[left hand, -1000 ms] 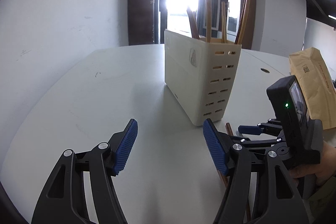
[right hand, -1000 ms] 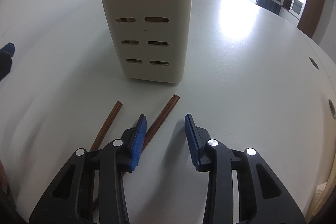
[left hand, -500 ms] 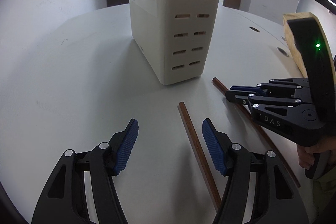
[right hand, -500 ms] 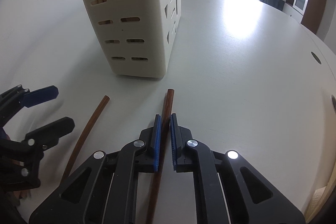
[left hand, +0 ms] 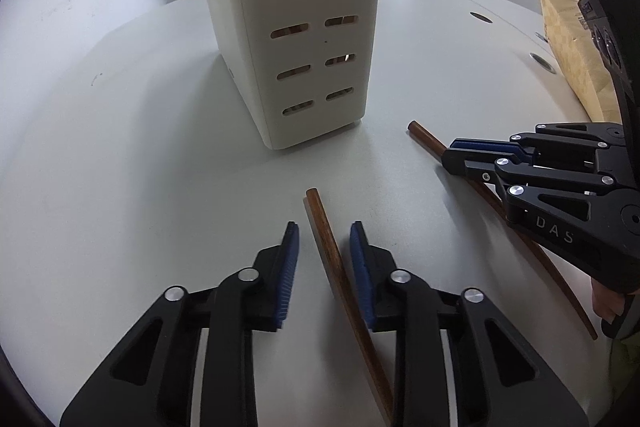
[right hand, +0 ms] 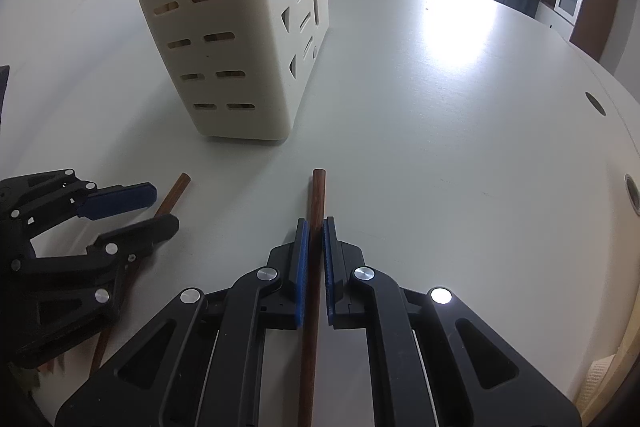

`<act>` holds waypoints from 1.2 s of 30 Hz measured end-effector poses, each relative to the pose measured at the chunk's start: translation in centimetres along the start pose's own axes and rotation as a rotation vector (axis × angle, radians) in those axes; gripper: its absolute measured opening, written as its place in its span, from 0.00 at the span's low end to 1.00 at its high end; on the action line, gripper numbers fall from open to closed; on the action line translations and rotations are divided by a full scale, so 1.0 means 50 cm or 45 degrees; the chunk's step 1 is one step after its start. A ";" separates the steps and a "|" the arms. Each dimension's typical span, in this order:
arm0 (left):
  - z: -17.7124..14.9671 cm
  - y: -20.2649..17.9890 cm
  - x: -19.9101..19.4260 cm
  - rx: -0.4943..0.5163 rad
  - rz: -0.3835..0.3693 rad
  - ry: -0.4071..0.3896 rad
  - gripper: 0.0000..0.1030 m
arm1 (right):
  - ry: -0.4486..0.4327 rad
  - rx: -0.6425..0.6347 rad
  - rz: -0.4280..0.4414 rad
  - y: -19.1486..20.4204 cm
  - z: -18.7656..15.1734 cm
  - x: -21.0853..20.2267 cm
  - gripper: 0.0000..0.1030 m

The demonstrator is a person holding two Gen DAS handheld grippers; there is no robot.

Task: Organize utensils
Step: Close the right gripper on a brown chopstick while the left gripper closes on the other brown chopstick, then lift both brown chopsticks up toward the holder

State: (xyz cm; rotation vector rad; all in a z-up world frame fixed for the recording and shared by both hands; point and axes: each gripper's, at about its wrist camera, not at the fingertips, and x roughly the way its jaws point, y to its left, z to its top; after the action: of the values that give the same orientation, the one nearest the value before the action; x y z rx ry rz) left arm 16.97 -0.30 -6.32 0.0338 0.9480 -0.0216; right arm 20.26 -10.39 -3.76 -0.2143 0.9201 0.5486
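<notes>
On the surface (left hand: pixel 120 187), just short of the holder (left hand: pixel 304 39): two brown chopsticks, both flat.
Near stick (left hand: pixel 340 275): between the left tongs (left hand: pixel 324 259) — jaws closing, pads not yet pressing.
Long axis: running along the tongs' own line, tip toward holder.
Far stick (right hand: pixel 316 227): right tongs (right hand: pixel 314 255) clamped on it.
Next, likely: lift both, stand them in the holder.

Right gripper (right hand: pixel 314 247) fingers clamped on a brown chopstick (right hand: pixel 316 211) before the cream utensil holder (right hand: pixel 224 39).
</notes>
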 end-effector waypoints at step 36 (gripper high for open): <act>0.023 0.060 -0.285 -0.146 -0.028 -0.519 0.06 | -0.437 0.024 0.063 0.077 -0.007 -0.201 0.08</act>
State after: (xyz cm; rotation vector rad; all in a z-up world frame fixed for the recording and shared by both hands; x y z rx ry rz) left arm 9.70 2.73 5.98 -0.0843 0.5405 0.0059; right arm 13.12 -10.85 4.29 -0.0763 0.5983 0.6007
